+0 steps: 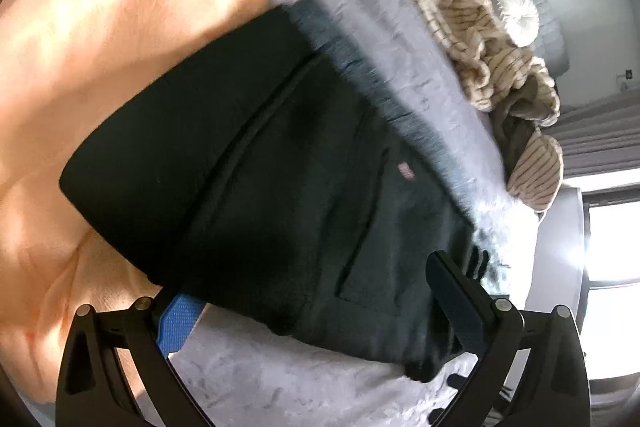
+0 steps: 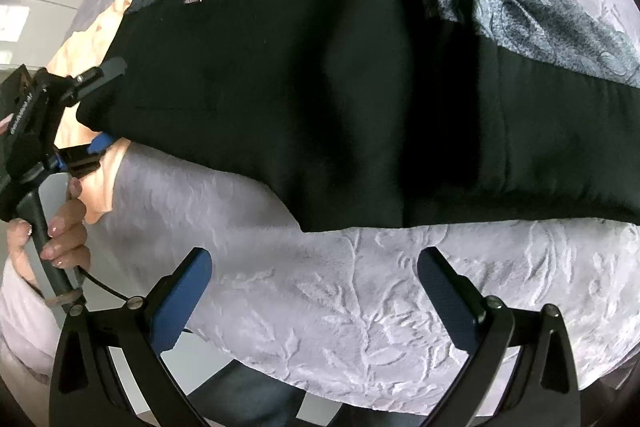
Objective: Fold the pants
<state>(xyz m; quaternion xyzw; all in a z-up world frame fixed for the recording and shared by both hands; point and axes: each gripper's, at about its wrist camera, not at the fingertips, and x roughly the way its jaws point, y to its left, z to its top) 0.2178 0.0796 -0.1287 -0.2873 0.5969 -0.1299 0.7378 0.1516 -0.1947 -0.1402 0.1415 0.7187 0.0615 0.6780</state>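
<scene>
Right wrist view: your right gripper (image 2: 314,281) hovers over the bed (image 2: 320,291), jaws apart; your left gripper (image 2: 105,107) spans the black pants (image 2: 320,87), jaws apart.

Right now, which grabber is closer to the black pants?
Left. The left gripper has its fingers spread around one end of the black pants. The right gripper hangs open over the lilac bedspread, short of the pants' near edge.

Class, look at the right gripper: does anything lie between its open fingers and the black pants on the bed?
Nothing visible does. Only bare bedspread separates the right gripper from the near edge of the pants. The left gripper is at their far left end.
</scene>
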